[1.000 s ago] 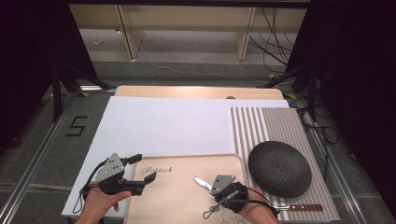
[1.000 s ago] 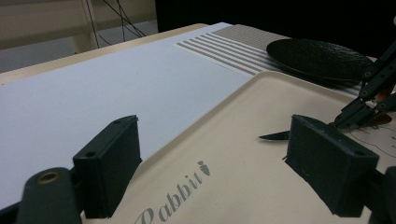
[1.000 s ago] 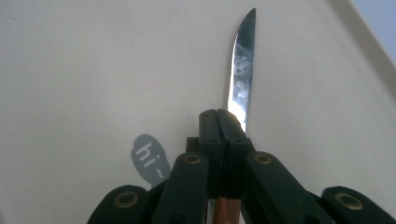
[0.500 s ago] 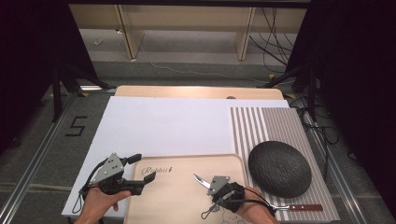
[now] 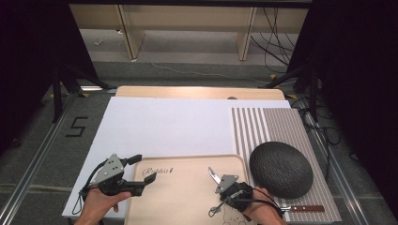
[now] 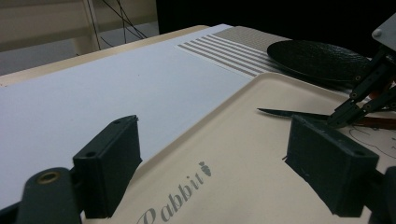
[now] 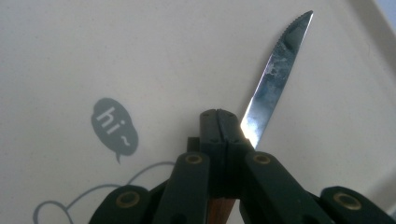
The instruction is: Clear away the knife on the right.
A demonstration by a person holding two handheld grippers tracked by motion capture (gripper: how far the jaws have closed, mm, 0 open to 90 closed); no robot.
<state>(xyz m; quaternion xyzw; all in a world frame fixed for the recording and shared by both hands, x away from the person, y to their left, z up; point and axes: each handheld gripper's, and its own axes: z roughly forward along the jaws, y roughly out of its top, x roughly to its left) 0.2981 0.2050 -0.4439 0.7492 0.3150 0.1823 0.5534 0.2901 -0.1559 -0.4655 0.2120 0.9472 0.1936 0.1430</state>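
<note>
Overhead, high view:
- Right tongs (image 5: 220, 180): closed on a knife (image 5: 215, 175), over the cream tray (image 5: 187, 197); blade points up and left from the jaw tips, away from the person.
- Left tongs (image 5: 141, 173): jaws apart, nothing between them, sitting at the tray's left edge by the printed word "Rabbit".
- Tray: lies at the near edge of the tabletop (image 5: 197, 92), partly on a white sheet (image 5: 164, 126).
- Striped mat (image 5: 267, 126): right of the sheet, carrying a dark round plate (image 5: 280, 168).
- Second knife (image 5: 305, 208): wooden handle, lying on the mat just below the plate, near the right hand (image 5: 263, 213).
- Left hand (image 5: 96, 206): grips the left tool from the bottom edge.

Left gripper view:
- Left tongs (image 6: 224, 172): wide open, straddling the tray (image 6: 233, 154) rim; lettering between the jaws.
- Knife (image 6: 289, 112): blade low over the tray, whether it touches cannot be told; its near end is pinched by the right tongs (image 6: 338, 122).
- Plate (image 6: 317, 58): beyond, on the striped mat (image 6: 229, 51).
- White sheet (image 6: 116, 88): left of the tray.

Right gripper view:
- Right tongs (image 7: 225, 114): pressed together on the knife (image 7: 275, 79).
- Blade: serrated, rises up and right past the jaw tips; brown handle wood shows under the jaws.
- Tray (image 7: 93, 56): below, printed with a "hi~" speech bubble.
</note>
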